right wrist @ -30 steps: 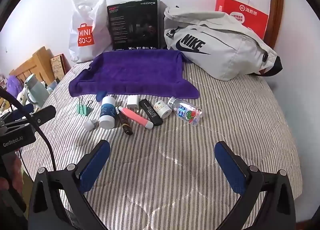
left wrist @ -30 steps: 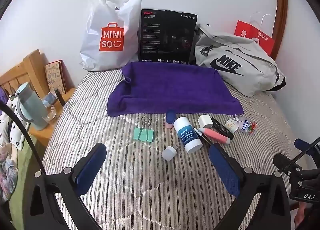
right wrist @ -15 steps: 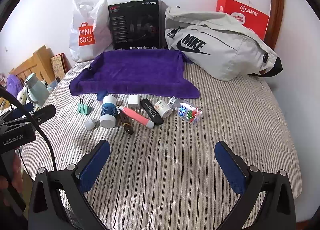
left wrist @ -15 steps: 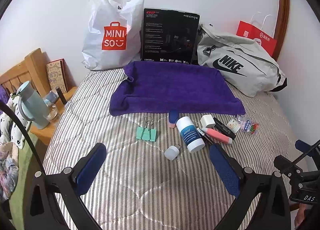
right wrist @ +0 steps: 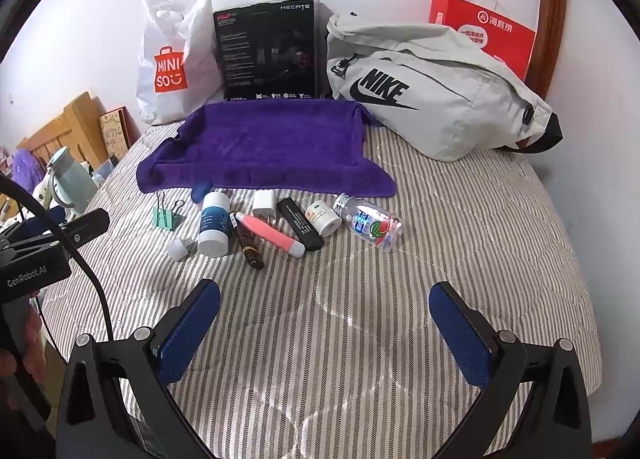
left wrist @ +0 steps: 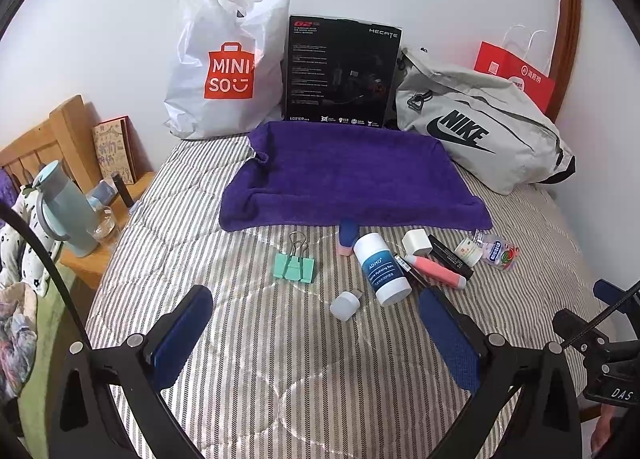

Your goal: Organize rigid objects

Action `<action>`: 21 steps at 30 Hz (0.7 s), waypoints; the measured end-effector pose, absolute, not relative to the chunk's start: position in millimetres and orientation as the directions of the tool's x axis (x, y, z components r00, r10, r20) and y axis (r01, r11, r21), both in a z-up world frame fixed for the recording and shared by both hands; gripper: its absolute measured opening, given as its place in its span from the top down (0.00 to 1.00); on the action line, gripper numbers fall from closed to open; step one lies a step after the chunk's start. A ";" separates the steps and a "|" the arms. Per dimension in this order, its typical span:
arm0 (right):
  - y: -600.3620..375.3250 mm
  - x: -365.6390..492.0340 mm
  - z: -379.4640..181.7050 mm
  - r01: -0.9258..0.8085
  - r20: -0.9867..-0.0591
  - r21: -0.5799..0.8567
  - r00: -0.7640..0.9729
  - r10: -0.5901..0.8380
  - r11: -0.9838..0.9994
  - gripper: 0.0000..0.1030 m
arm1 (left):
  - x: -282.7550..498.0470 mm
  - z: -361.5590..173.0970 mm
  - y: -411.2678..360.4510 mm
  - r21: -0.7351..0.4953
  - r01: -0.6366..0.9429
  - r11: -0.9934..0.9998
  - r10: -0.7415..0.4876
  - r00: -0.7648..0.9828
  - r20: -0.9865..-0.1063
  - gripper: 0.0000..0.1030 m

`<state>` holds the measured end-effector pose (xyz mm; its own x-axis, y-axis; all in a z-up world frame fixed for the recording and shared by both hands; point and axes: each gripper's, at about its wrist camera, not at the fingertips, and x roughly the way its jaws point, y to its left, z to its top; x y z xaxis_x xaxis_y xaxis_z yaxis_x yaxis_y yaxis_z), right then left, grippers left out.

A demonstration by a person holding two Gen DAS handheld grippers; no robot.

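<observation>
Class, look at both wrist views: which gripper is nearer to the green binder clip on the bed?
Left. The left gripper hovers open just short of the green binder clip, almost straight ahead; from the right gripper the clip lies farther off, ahead to its left.

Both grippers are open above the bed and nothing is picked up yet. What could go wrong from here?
The white-and-blue tube, pink pen and brown stick lie packed together, so the left gripper may nudge neighbours. The clear bottle lies on its side on the soft striped bedding and may roll away from the right gripper.
</observation>
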<state>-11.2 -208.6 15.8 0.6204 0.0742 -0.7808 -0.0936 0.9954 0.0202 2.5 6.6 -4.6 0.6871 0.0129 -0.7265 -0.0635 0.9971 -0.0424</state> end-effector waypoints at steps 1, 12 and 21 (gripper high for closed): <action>-208.4 -10.7 16.2 -0.093 -0.781 0.020 0.620 0.074 0.995 0.00 | 2.5 -4.7 6.5 -0.043 -0.063 0.997 0.012 0.687 -0.727 0.00; -207.1 -11.3 16.8 -0.095 -0.782 0.021 0.619 0.075 0.995 0.00 | 2.2 -6.4 6.3 -0.042 -0.067 0.997 0.016 0.688 -0.725 0.00; -207.0 -12.3 16.2 -0.093 -0.783 0.016 0.618 0.070 0.996 0.00 | 1.1 -7.0 7.0 -0.041 -0.068 0.997 0.017 0.688 -0.725 0.00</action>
